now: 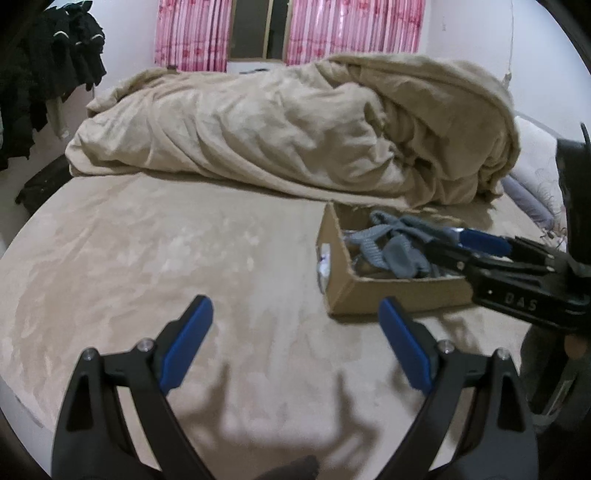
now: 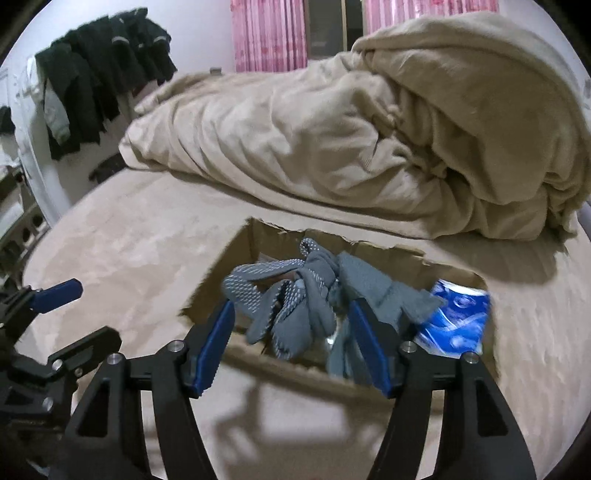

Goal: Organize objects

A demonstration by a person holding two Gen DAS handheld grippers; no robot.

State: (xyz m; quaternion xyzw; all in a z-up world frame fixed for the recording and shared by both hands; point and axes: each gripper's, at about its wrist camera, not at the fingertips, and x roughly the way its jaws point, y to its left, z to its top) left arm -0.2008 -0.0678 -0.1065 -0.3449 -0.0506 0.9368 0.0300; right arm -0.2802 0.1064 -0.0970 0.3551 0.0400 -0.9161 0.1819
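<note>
An open cardboard box sits on the beige bed, also in the right wrist view. Grey dotted gloves lie bunched inside it, also in the left wrist view. A blue-and-white packet lies at the box's right end. My right gripper is open just above the gloves, its jaws on either side of them; it enters the left wrist view from the right. My left gripper is open and empty over the bed, left of the box.
A rumpled beige blanket is heaped across the back of the bed. Dark clothes hang at the left wall. Pink curtains frame a window behind. A pillow lies at the right.
</note>
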